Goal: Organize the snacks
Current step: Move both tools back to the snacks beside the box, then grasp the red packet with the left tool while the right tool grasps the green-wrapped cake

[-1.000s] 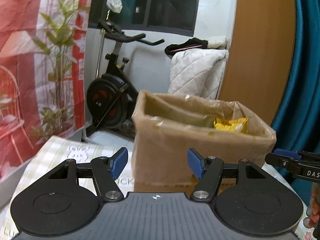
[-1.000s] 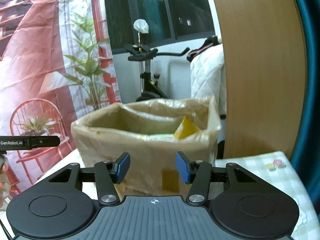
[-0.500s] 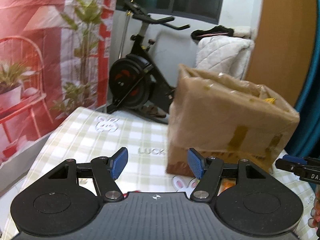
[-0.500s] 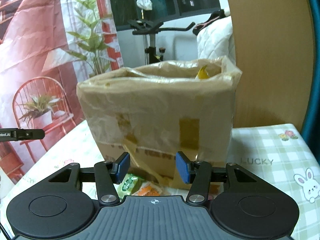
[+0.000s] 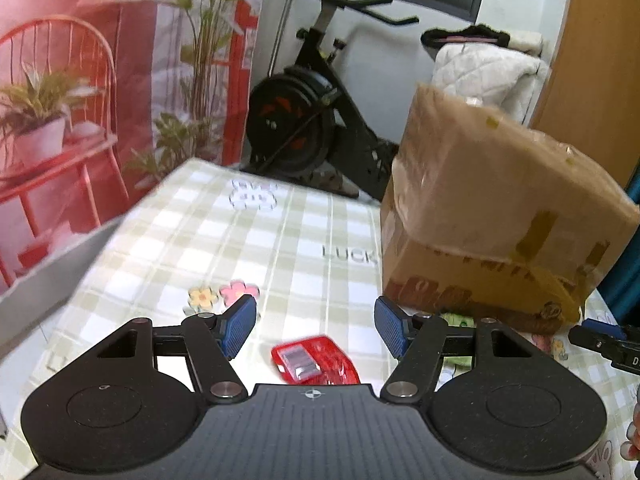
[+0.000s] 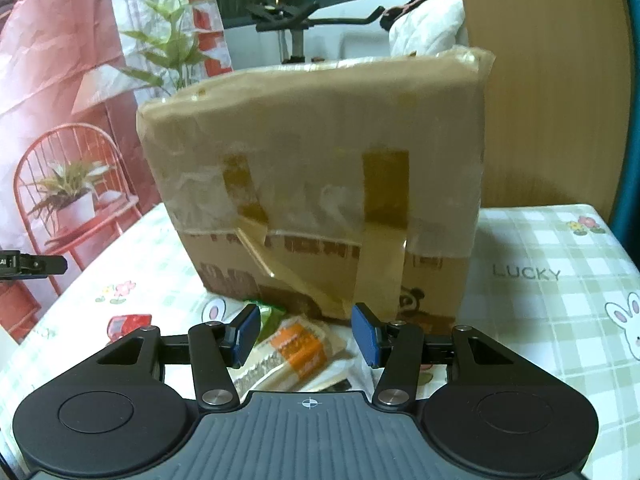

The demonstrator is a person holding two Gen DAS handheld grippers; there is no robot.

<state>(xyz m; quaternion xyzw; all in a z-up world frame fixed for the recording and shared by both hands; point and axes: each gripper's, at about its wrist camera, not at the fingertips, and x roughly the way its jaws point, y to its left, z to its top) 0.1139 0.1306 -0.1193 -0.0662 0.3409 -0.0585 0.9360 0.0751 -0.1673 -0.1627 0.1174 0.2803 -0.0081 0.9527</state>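
A taped cardboard box point(image 5: 492, 216) stands on the checked tablecloth; in the right wrist view the box point(image 6: 320, 176) fills the middle and its inside is hidden. My left gripper point(image 5: 316, 330) is open and empty, just above a red snack packet point(image 5: 316, 364). My right gripper point(image 6: 306, 334) is open and empty over an orange-and-clear snack packet point(image 6: 296, 354), with a green packet point(image 6: 270, 318) beside it at the box's foot. The red packet point(image 6: 128, 326) lies to the left there. The green packet point(image 5: 458, 320) peeks out behind my left gripper's right finger.
The tablecloth point(image 5: 256, 248) covers the table, whose left edge drops off near a red printed backdrop point(image 5: 60, 100). An exercise bike point(image 5: 312, 112) stands beyond the far edge. A wooden panel point(image 6: 552, 80) rises behind the box at the right.
Both grippers have dropped from box-top height toward the tabletop. The box opening has gone out of sight and the packets on the cloth have come into view. Both stayed open.
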